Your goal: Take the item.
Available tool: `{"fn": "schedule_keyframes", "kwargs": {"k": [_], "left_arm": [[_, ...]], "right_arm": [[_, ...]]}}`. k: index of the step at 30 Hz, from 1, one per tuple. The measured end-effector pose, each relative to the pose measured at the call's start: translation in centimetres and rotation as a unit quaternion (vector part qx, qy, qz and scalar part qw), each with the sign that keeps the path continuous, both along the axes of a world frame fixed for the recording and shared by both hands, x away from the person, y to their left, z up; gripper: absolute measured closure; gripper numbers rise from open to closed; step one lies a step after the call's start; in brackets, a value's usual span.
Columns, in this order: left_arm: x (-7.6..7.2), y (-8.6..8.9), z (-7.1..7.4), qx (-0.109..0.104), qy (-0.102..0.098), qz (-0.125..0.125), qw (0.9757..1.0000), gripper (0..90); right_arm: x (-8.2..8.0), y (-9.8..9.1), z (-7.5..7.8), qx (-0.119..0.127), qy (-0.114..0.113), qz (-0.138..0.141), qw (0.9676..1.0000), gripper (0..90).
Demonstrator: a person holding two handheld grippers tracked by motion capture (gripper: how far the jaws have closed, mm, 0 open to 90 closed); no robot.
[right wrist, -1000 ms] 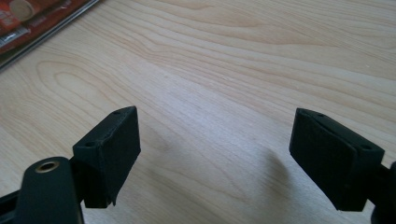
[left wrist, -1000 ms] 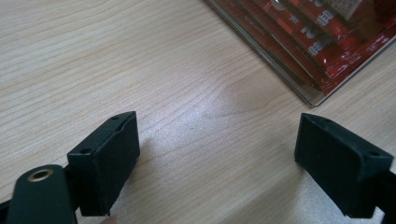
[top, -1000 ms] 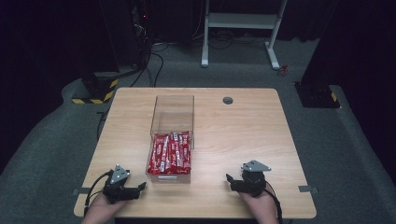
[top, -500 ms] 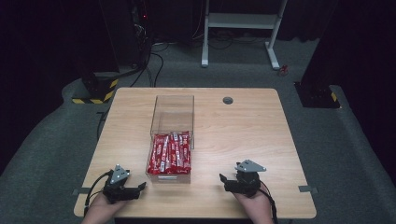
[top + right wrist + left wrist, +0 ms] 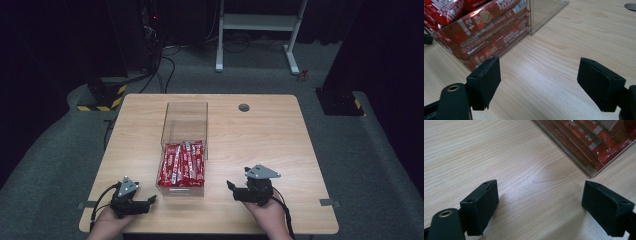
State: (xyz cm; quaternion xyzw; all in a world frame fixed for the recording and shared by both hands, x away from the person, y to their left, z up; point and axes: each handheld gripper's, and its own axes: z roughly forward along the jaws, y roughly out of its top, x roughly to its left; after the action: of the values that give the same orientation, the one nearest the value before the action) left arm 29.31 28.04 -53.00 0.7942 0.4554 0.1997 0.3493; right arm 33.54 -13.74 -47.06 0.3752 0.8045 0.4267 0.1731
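Observation:
A clear plastic box [image 5: 184, 125] stands in the middle of the wooden table [image 5: 260, 135]. Its near half holds a stack of several red sachets [image 5: 183, 162], which also appear through the box wall as red sachets [image 5: 476, 27] and red sachets [image 5: 596, 137]. My left gripper [image 5: 150, 200] rests at the table's front left, open, its jaws wide apart over bare wood [image 5: 537, 202]. My right gripper [image 5: 231, 188] sits at the front right of the box, open and empty [image 5: 536, 82], pointing toward the box's near corner.
A round grey cable port [image 5: 244, 107] lies in the table's far right part. Beyond the table are a white frame stand [image 5: 260, 30], black equipment and cables on grey carpet. Tape marks [image 5: 329, 202] stick to the table's front edges.
My right gripper has shifted left and slightly forward, closer to the box. The left gripper has stayed where it was.

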Motion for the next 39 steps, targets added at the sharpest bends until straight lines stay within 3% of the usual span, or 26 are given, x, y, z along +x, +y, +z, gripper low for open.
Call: {"fn": "schedule_keyframes", "kwargs": {"k": [11,25,39], "left_arm": [[0.0,0.0,0.0,0.003,0.0,-0.001,1.0,14.3],[0.0,0.0,0.0,0.003,0.0,-0.001,1.0,14.3],[0.0,0.0,0.0,-0.001,0.001,-0.001,1.0,14.3]], "right_arm": [[0.1,1.8,0.9,-0.005,-0.013,0.018,0.9997,19.8],[0.1,3.6,2.4,0.012,-0.017,0.03,0.9993,18.5],[0.3,6.0,3.7,0.012,-0.027,0.041,0.9987,19.1]]}}
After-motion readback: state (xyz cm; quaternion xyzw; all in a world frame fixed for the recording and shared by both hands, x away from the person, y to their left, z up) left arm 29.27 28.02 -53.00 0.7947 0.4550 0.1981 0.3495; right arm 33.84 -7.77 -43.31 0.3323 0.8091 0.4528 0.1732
